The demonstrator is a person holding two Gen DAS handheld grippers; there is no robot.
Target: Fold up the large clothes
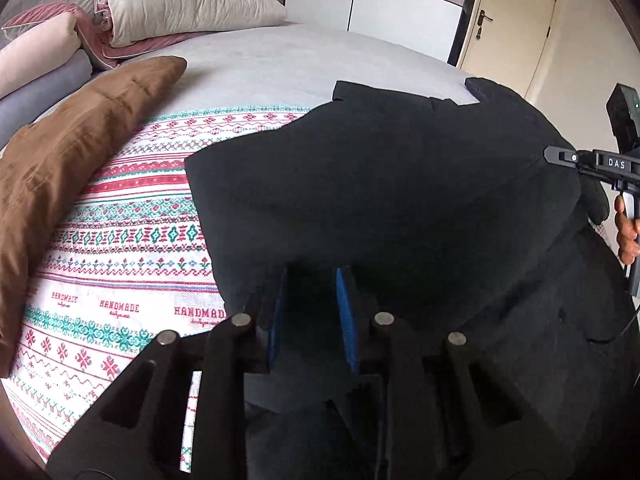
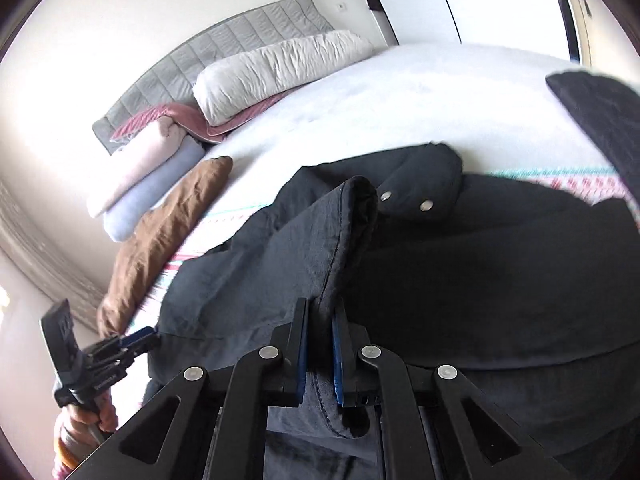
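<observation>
A large black garment [image 1: 400,180] lies spread on the bed over a patterned cloth [image 1: 120,240]. My left gripper [image 1: 314,276] points down at its near edge. Its blue pads [image 1: 346,312] stand a little apart with dark cloth between them, and no pinch shows. In the right wrist view my right gripper [image 2: 320,304] is shut on a raised fold of the garment [image 2: 480,260], near two metal snaps [image 2: 427,204]. The left gripper [image 2: 154,334] shows there at the garment's left edge. The right gripper [image 1: 550,154] shows at the garment's right side.
A brown cushion [image 1: 72,152] lies left of the patterned cloth. Pillows [image 1: 192,8] and rolled blankets [image 2: 140,184] are stacked at the headboard. Bare grey sheet [image 1: 280,60] stretches beyond the garment. A door [image 1: 512,20] stands past the bed. A hand [image 1: 626,228] holds the right gripper's handle.
</observation>
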